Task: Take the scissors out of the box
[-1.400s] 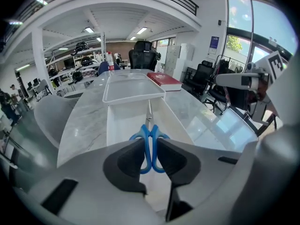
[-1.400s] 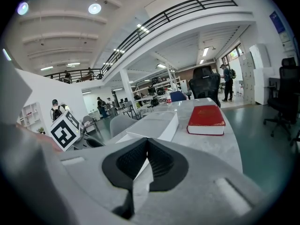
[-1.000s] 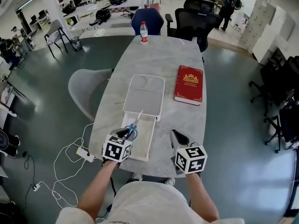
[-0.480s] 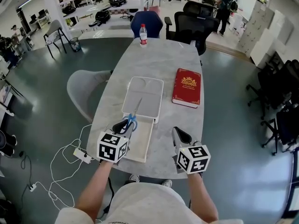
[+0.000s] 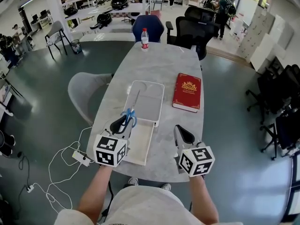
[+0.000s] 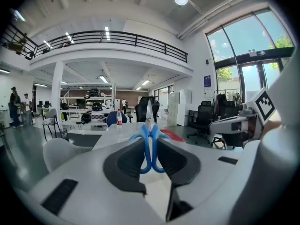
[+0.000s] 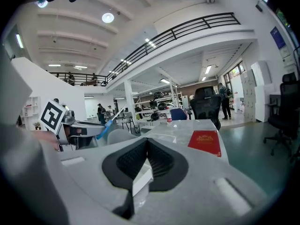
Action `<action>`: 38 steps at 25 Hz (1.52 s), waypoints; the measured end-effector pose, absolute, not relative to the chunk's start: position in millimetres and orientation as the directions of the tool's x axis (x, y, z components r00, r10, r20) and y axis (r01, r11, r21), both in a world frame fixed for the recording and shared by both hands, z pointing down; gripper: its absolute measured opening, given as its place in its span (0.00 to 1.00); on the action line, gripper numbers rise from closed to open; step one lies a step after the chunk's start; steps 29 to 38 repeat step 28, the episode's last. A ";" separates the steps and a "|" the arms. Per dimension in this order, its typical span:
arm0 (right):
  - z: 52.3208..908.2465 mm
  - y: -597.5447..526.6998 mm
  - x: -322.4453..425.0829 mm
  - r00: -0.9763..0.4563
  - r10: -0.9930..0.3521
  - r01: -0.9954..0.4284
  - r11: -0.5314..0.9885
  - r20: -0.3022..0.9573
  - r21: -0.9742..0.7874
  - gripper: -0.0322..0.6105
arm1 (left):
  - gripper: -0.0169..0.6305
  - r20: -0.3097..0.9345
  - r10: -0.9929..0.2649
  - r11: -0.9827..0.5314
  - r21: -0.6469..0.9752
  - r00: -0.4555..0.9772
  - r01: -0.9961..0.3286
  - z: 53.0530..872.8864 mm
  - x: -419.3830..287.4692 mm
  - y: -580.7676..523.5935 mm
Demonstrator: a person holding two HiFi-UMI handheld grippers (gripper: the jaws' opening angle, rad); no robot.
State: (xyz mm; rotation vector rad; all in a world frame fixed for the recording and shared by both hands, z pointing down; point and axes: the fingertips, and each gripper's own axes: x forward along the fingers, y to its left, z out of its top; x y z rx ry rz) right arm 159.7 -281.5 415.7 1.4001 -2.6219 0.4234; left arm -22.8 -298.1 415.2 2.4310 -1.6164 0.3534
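The left gripper [image 5: 123,124] holds the scissors [image 5: 130,116] by the 2 blue handles. In the left gripper view the black pads [image 6: 125,161] press on these handles from both sides, so the jaws stand only a little apart, closed on the scissors. The metal blades point away from the person. The scissors are out of the box [image 5: 140,145] and in the air over it, above the place where the low tray meets the flat white lid. The box lies open on the grey table [image 5: 164,64].

The right gripper [image 5: 183,135] is beside the box, on its right side, apart from it. Its jaws are pressed together with nothing between them.

A red book [image 5: 187,92] lies to the right of the box. A bottle [image 5: 145,37] stands at the far end of the table.
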 end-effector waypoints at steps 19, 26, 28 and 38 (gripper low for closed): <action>398.3 -274.3 158.1 -0.545 -0.810 -0.838 0.535 0.215 -0.109 0.06 | 0.15 0.236 -0.906 -0.354 0.032 0.351 -0.935 405.3 -24.8 -291.4; 398.9 -274.4 157.6 -0.542 -0.813 -0.840 0.532 0.213 -0.106 0.06 | 0.15 0.235 -0.905 -0.358 0.029 0.354 -0.933 406.6 -24.1 -291.9; 397.7 -274.5 157.7 -0.541 -0.814 -0.841 0.531 0.213 -0.107 0.06 | 0.15 0.237 -0.905 -0.358 0.028 0.354 -0.933 405.8 -23.9 -292.2; 397.7 -274.5 157.7 -0.541 -0.814 -0.841 0.531 0.213 -0.107 0.06 | 0.15 0.237 -0.905 -0.358 0.028 0.354 -0.933 405.8 -23.9 -292.2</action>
